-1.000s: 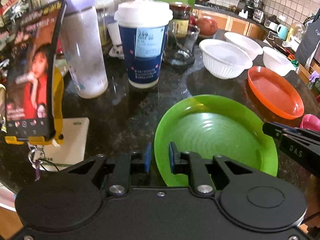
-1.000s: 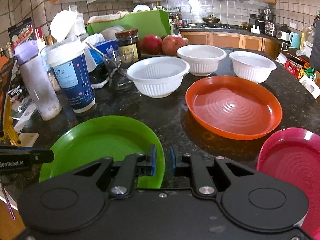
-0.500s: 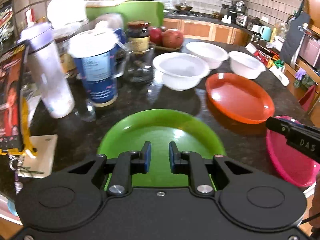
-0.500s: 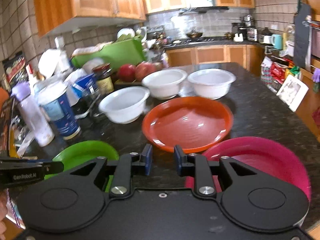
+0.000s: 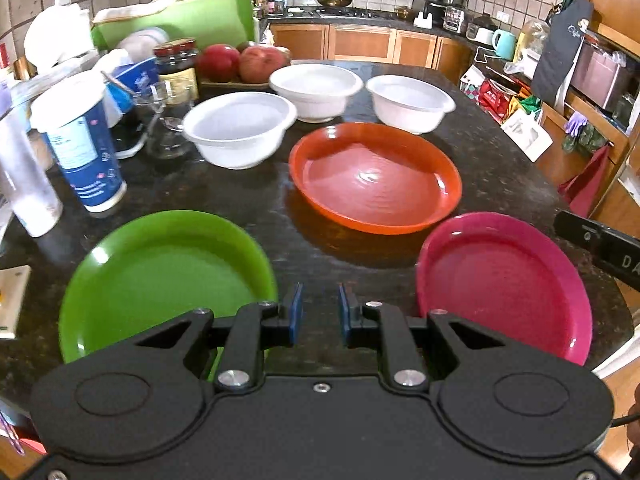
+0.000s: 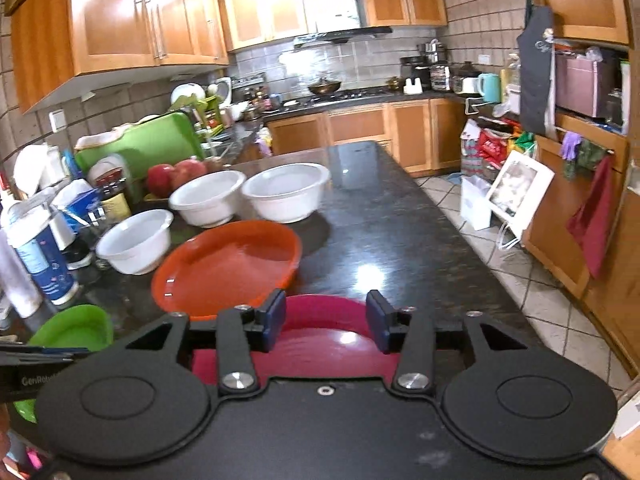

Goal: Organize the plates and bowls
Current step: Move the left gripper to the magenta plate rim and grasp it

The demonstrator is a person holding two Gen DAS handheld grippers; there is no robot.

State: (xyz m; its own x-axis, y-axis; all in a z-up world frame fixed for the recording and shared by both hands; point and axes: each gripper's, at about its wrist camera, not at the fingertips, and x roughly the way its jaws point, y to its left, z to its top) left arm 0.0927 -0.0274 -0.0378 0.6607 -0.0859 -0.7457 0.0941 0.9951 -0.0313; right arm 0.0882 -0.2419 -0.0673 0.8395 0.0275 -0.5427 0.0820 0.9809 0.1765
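Flanking both empty, parted tongs, left and right: green plate, pink plate.

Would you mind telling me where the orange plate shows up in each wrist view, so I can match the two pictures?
Left wrist view: the orange plate sits right of centre, beyond the gap between the green and pink plates.
Right wrist view: the orange plate lies left of centre, just above the gripper's left finger.
Shared landmark: the three white bowls stand just behind it in both views.
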